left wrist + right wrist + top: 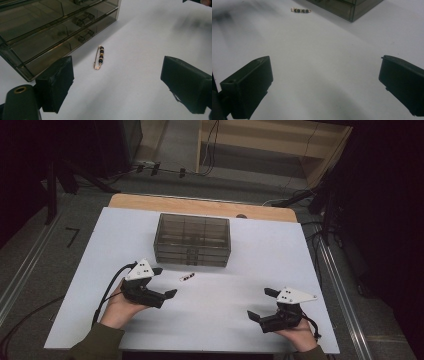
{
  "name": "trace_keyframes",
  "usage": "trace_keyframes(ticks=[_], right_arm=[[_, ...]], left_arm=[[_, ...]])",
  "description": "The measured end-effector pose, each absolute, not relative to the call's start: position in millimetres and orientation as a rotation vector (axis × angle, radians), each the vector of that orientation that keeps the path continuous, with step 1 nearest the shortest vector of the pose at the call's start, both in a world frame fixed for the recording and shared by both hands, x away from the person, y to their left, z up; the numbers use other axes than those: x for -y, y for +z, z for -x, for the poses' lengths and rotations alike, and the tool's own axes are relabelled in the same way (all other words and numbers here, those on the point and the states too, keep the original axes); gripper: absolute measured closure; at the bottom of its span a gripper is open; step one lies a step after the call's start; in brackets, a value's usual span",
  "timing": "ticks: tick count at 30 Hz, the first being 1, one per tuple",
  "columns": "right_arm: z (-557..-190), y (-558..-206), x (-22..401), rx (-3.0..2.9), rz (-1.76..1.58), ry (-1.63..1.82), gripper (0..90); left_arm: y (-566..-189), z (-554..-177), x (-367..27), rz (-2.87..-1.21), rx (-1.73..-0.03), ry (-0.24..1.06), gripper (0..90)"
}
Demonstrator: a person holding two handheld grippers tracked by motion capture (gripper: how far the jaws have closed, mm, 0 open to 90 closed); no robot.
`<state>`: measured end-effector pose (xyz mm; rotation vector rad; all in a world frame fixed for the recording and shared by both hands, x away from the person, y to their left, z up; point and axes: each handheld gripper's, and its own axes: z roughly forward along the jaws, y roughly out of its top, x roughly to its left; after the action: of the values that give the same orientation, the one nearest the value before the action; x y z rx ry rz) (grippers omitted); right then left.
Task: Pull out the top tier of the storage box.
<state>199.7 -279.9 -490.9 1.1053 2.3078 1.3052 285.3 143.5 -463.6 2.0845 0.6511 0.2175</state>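
Lining up on the small gold safety pin with dark beads [99, 57], lying flat before the smoky plastic drawer box [50, 30], the left gripper [117, 85] gaped empty; a low, centred pinch looked wisest.

A smoky clear drawer box [192, 240] stands on the white table [225, 315].

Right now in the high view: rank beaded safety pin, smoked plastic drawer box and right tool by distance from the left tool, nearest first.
1. Gold safety pin with black beads: on the white tabletop just right of the left tool.
2. Smoked transparent plastic drawer box: behind the pin, toward the table's far edge.
3. Right tool: across the table, near the right front edge.
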Motion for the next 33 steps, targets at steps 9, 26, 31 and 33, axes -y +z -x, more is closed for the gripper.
trace_keyframes(ticks=[9,26,31,33], right_arm=[[-199.6,-490.8,278.8,-2.307,-1.095,1.303,0.0],[-200.3,-491.6,280.2,-2.303,-1.099,1.3,0.0],[-200.4,-491.4,279.8,-2.303,-1.103,1.301,0.0],[-200.6,-491.5,280.1,-2.304,-1.099,1.299,0.0]], left_arm=[[-461.3,-291.1,-137.7,-2.08,-0.648,0.211,12.1],[-461.4,-300.2,-127.8,-2.087,-0.627,0.208,19.3],[-462.4,-303.7,-124.9,-2.088,-0.621,0.207,23.7],[-462.6,-305.2,-123.2,-2.089,-0.616,0.203,25.9]])
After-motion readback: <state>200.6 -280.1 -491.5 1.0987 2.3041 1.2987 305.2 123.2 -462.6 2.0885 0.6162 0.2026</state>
